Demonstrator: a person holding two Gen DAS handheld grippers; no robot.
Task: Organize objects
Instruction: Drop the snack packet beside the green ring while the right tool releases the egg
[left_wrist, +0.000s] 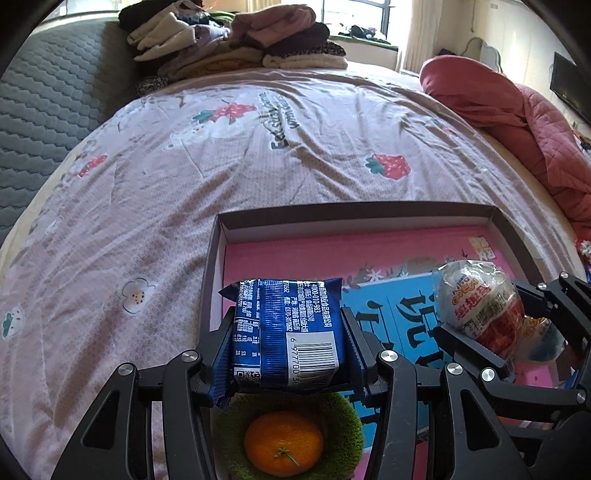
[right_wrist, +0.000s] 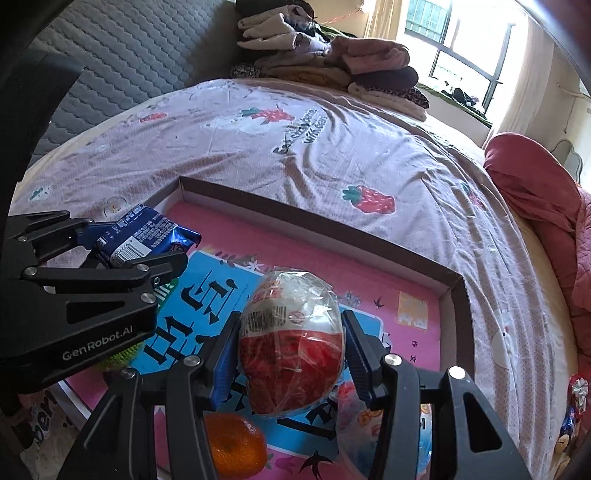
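My left gripper (left_wrist: 288, 321) is shut on a blue foil snack packet (left_wrist: 291, 343), barcode side up, held over the near left corner of a shallow cardboard box (left_wrist: 354, 210) with a pink and blue printed floor. Under the packet a tangerine (left_wrist: 283, 448) rests on a green fuzzy mat (left_wrist: 343, 417). My right gripper (right_wrist: 291, 321) is shut on an egg-shaped snack in clear wrap (right_wrist: 291, 347), red below and white above, held over the box's (right_wrist: 332, 229) middle. The right wrist view also has the left gripper (right_wrist: 129, 243) with its packet (right_wrist: 147, 229) and the tangerine (right_wrist: 236, 446).
The box lies on a bed sheet printed with strawberries (left_wrist: 258, 166). Folded clothes (left_wrist: 236, 40) are piled at the far end. A red quilt (left_wrist: 517, 122) is bunched on the right, and a grey padded headboard (left_wrist: 44, 118) stands on the left. Small wrapped items (right_wrist: 576, 398) lie right of the box.
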